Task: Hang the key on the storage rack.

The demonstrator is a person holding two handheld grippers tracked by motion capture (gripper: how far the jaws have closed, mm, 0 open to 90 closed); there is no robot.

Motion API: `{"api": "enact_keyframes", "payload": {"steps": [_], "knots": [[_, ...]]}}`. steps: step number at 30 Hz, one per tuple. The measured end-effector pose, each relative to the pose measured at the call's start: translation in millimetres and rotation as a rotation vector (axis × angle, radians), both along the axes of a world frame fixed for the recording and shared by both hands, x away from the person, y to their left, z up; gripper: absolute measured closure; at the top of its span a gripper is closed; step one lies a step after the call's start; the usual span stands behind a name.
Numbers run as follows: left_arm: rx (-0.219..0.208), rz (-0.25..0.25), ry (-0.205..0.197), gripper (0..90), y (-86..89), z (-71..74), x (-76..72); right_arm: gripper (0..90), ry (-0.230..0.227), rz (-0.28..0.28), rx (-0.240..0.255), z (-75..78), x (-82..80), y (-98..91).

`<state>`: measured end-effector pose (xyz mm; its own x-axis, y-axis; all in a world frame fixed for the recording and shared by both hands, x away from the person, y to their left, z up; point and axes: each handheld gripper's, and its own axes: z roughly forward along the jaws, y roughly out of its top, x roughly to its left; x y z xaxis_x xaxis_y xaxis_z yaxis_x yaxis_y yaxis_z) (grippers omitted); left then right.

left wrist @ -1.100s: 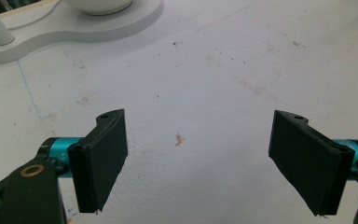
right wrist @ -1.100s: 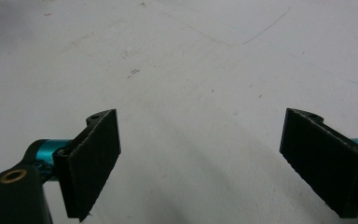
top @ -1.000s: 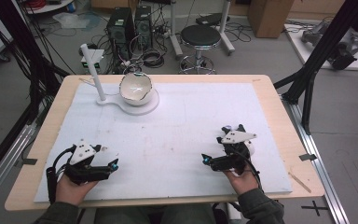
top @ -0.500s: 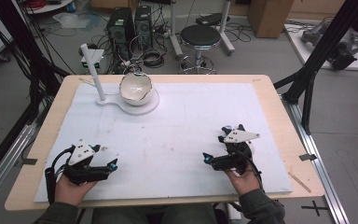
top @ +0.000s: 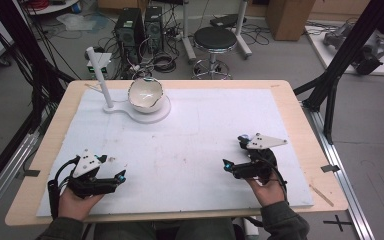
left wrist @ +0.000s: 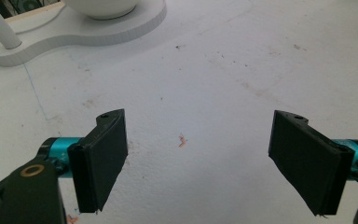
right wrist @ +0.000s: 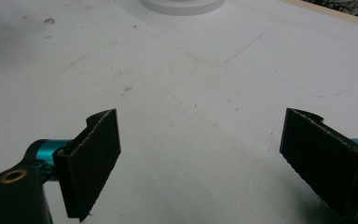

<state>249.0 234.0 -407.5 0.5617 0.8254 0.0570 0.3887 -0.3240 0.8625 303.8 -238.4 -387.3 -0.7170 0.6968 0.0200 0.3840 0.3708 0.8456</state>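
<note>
Both grippers' jaws stood wide and empty; the bowl [top: 145,94], well ahead of them, looked rigid, breakable, best gripped at its rim.

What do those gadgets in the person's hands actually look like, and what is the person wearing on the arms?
Each hand-held gripper, the left gripper and the right gripper, has a black body, turquoise metal fittings and a grey three-cornered plate on top with small dark marks. The flat, rectangular black jaw pads look rubbery. A black cable loops from each gripper. The sleeves are dark olive green.
</note>
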Motion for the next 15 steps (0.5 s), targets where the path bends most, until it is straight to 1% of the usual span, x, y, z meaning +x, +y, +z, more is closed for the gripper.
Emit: {"api": "enact_keyframes", "payload": {"steps": [3, 6, 7, 9, 14, 15], "knots": [[0.000, 0.000, -0.001, 19.9, 0.2, 0.1, 0.5, 11.5, -0.005, 0.000, -0.009, 2.3, 1.4, -1.7], [-0.002, -0.002, -0.001, 20.0, -0.1, 0.0, 0.5, 11.5, 0.006, -0.007, -0.013, 5.4, 2.6, -3.9], [0.001, -0.002, -0.002, 20.0, 0.0, 0.1, 0.6, 11.5, 0.001, -0.009, -0.019, 6.3, 3.3, -4.7], [-0.001, 0.000, -0.002, 19.9, 0.0, 0.1, 0.4, 11.5, 0.006, -0.014, -0.024, 8.0, 4.0, -5.8], [-0.001, -0.001, -0.002, 20.0, 0.8, 0.0, 0.6, 11.6, 0.016, -0.031, -0.028, 12.9, 7.3, -10.8], [-0.002, 0.000, -0.002, 20.0, 0.8, -0.1, 0.7, 11.7, 0.017, -0.041, -0.035, 15.4, 8.7, -14.1]]}}
